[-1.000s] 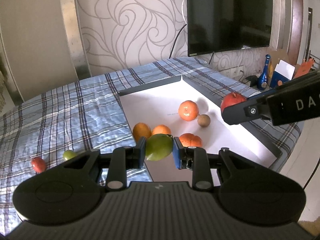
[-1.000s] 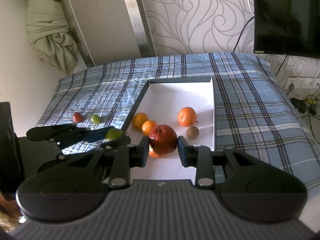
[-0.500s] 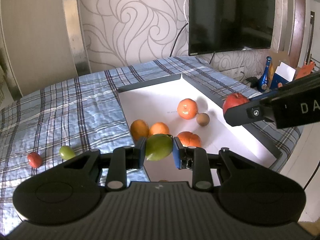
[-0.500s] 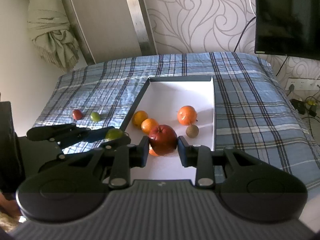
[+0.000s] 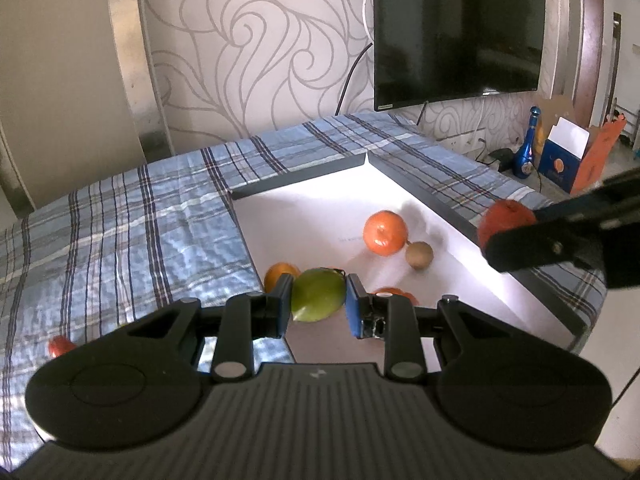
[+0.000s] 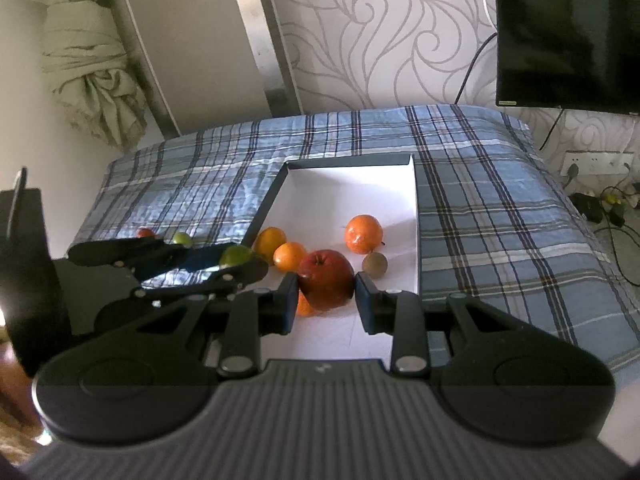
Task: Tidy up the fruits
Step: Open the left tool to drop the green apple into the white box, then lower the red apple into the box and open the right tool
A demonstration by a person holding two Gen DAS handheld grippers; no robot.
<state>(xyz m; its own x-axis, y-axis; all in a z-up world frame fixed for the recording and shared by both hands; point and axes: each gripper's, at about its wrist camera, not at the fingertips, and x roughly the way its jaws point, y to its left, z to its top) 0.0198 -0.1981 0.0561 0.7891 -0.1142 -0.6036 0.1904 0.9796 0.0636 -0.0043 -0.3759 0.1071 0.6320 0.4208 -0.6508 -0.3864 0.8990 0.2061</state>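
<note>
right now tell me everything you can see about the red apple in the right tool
The red apple is round, smooth and glossy, deep red shading to orange-red low on its left, with a stem dimple on top. It sits upright, stem end up, clamped at its sides between the two fingers of the right tool, and appears to be held over the near part of the white tray. Only the finger pads touch it, as far as shows. From the left wrist view it shows, blurred, at the right over the tray's dark rim.

We see the right gripper [image 6: 326,294] clamping a red apple [image 6: 326,279] over the white tray [image 6: 416,216], which holds 3 oranges and a brown fruit [image 6: 375,264]. The left gripper [image 6: 236,258] grips a green fruit [image 6: 237,255] beside the tray.
</note>
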